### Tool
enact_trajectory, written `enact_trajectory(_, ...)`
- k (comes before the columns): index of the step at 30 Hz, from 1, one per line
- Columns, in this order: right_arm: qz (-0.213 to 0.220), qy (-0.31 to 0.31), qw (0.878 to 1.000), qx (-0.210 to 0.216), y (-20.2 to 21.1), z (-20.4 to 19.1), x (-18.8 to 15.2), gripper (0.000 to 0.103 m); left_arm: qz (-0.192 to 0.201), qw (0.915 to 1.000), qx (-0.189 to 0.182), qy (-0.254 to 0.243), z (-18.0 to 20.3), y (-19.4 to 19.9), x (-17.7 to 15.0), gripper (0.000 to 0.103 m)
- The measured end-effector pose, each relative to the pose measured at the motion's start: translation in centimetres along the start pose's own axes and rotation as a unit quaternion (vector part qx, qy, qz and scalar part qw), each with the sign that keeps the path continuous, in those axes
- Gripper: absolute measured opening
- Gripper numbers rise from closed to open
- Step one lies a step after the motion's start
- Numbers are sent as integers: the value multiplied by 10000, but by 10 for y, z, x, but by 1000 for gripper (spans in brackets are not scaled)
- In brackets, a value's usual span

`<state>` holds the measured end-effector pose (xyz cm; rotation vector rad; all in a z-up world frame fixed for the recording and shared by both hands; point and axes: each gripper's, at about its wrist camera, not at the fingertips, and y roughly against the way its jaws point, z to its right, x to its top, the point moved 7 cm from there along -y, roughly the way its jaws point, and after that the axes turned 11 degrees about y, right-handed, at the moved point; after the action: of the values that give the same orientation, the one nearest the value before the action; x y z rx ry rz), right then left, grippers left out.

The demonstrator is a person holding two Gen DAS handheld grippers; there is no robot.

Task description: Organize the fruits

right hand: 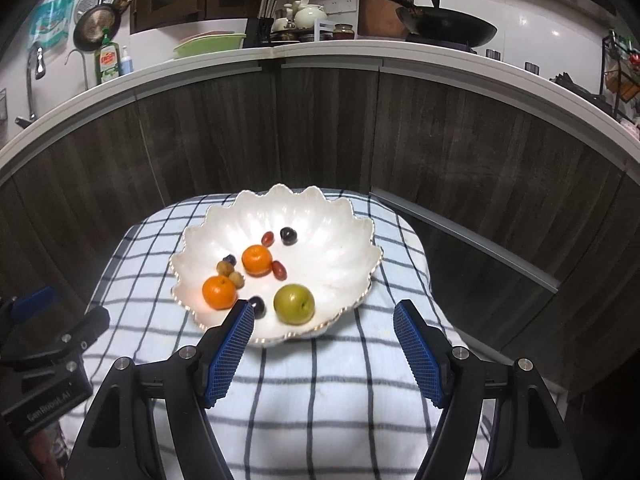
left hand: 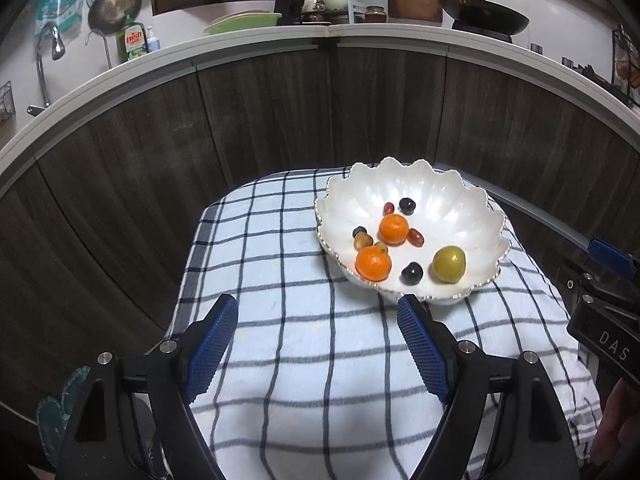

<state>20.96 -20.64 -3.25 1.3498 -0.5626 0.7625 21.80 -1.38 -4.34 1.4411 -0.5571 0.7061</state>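
Note:
A white scalloped bowl (left hand: pixel 460 208) (right hand: pixel 332 236) stands on a checked cloth (left hand: pixel 280 264) (right hand: pixel 320 392). In it lie two oranges (left hand: pixel 373 263) (right hand: pixel 218 292), a green fruit (left hand: pixel 449 264) (right hand: pixel 294 304), dark plums (left hand: pixel 412 273) (right hand: pixel 288 235), red grapes (left hand: pixel 415 237) (right hand: pixel 279 270) and small brown fruits (left hand: pixel 363 241) (right hand: pixel 225 268). My left gripper (left hand: pixel 318 312) is open and empty above the cloth, in front and left of the bowl. My right gripper (right hand: pixel 324 316) is open and empty at the bowl's near rim. Each gripper's body shows at the edge of the other view.
Dark wood cabinet fronts (left hand: pixel 260 120) (right hand: pixel 328 128) rise behind the cloth-covered table. On the white counter above stand a wok (left hand: pixel 484 16) (right hand: pixel 448 26), a green tray (left hand: pixel 244 23), dish soap (left hand: pixel 134 40) and a faucet (left hand: pixel 44 60).

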Motion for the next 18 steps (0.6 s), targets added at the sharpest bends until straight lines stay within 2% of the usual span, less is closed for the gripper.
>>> enact_trajectory(11, 86, -118, 9999, -52, 33, -5, -34, 73, 75, 9999, 65, 36, -5, 33, -35, 82)
enact_trajectory(14, 87, -157, 9998, -51, 41, -4, -46, 79, 118, 9999, 68, -31, -5, 43, -46, 82)
enact_trajectory(18, 102, -168, 9998, -51, 52, -4, -59, 79, 201, 9997, 120, -111, -7, 57, -60, 83)
